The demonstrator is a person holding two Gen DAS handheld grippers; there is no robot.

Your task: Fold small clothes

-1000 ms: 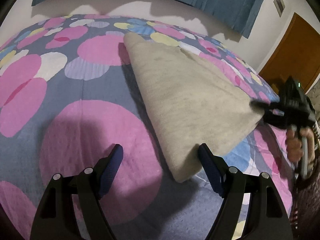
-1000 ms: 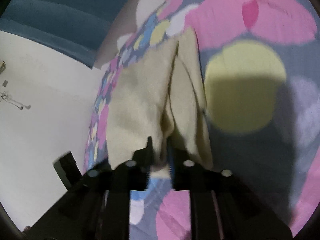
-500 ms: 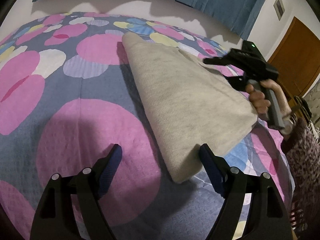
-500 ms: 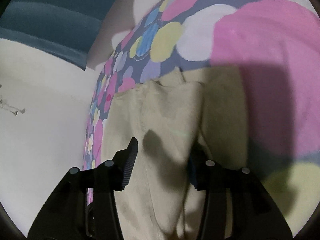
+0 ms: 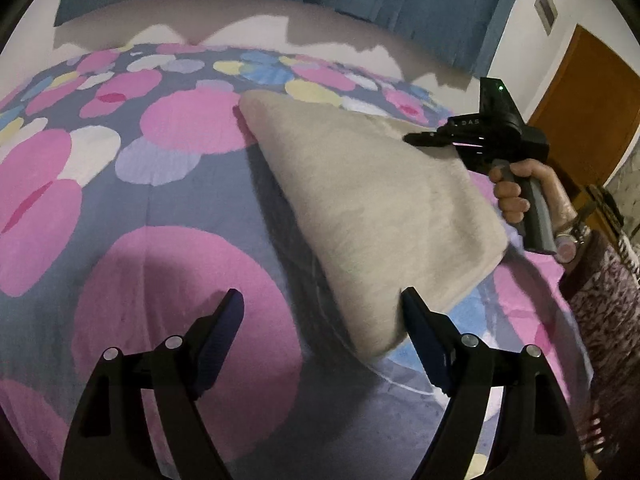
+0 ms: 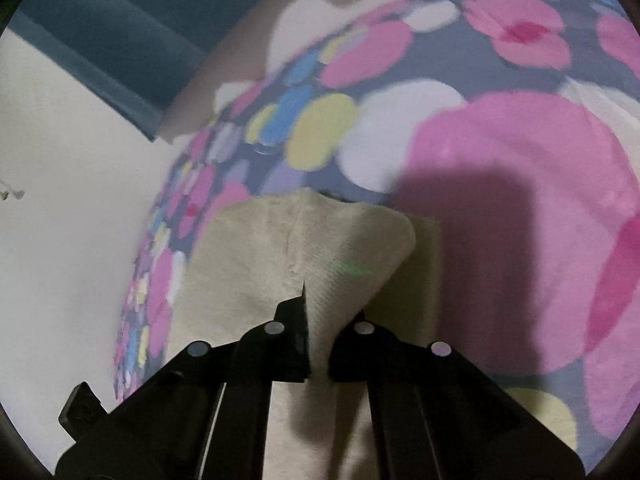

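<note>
Only from the left wrist is the raised right gripper seen, nearly closed, empty, above the folded beige knitted garment; the left gripper is held wide.

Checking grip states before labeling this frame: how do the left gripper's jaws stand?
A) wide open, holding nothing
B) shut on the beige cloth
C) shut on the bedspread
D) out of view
A: the left gripper has its jaws spread wide with only bedspread between them, the beige cloth ungripped.
</note>
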